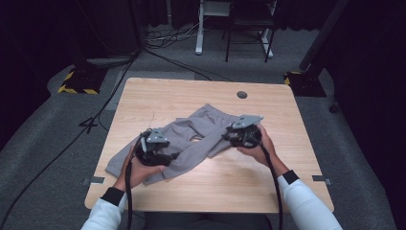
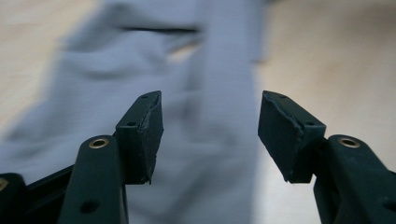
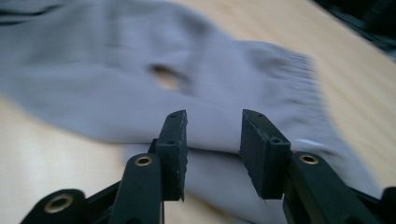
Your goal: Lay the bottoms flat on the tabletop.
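The left claw (image 2: 210,135) is spread wide, and nothing sits between its jaws. Just past its tips lie the grey pants (image 2: 154,93), blurry and close. One long strip of cloth runs straight away from this claw, so the claw looks along the strip and not across it.

The right claw (image 3: 212,149) is open too, but with a smaller gap. It holds nothing. The cloth lies right in front of it and a little below, and a folded edge passes between the tips. Off to its right is the ribbed band at the top of the pants.

From the high view, the left claw (image 1: 154,148) sits over the lower left part of the grey pants (image 1: 191,134). The right claw (image 1: 243,133) is at the right edge, near the waist. Both are very near the cloth, about as close as each other. The pants lie crumpled in the middle of the wooden table (image 1: 201,191), stretched on a slant from near left to far right. So each claw has one end, I think, and can close and grab.
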Motion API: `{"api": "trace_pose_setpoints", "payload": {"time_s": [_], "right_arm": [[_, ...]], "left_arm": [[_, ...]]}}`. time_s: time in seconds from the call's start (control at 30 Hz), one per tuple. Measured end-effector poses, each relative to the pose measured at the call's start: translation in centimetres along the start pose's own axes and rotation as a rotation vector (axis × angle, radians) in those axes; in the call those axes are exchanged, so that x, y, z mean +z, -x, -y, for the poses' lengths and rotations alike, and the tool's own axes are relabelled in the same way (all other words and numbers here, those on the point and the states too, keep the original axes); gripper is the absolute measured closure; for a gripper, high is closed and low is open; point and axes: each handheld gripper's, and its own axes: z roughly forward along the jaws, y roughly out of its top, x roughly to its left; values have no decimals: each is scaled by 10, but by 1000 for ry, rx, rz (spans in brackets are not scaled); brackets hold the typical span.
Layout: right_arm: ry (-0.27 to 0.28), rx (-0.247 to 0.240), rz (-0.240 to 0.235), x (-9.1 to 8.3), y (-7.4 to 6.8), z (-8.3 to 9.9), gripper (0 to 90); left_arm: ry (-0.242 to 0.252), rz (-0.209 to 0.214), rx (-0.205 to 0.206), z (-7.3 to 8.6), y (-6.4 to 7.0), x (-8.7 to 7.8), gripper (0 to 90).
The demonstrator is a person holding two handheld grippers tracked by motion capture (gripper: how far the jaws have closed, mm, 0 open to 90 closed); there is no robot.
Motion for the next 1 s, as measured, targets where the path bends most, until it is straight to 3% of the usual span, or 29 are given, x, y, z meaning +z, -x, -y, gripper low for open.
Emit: {"api": "trace_pose_setpoints", "payload": {"time_s": [0.03, 0.1, 0.17, 0.23, 0.37, 0.47, 0.57, 0.6, 0.8, 0.93, 1.0], "right_arm": [[8, -30, -51, 5, -12, -1, 629], [8, -96, -144, 17, -36, -4, 639], [1, -142, -217, 31, -58, -9, 627], [3, -160, -269, 45, -76, -14, 571], [-11, -212, -323, 72, -110, -24, 490], [-31, -246, -324, 89, -127, -30, 461], [-58, -255, -307, 104, -136, -34, 482], [-62, -248, -310, 108, -136, -34, 505], [-68, -188, -288, 113, -128, -36, 848], [-91, -189, -303, 104, -121, -30, 873], [-105, -204, -338, 92, -120, -23, 874]], "left_arm": [[-13, 1, -36, 4, -12, 3, 415], [-40, -76, -48, 13, -31, 10, 415], [-55, -103, -79, 20, -45, 15, 423], [-24, -96, -148, 28, -56, 16, 425], [24, -101, -253, 42, -74, 14, 440], [5, -112, -270, 50, -79, 15, 448], [-13, -135, -270, 56, -82, 18, 456], [-11, -111, -280, 57, -83, 19, 460], [-7, -106, -323, 62, -86, 19, 467], [-15, -112, -313, 61, -83, 19, 461], [-26, -116, -305, 61, -82, 18, 461]]}}
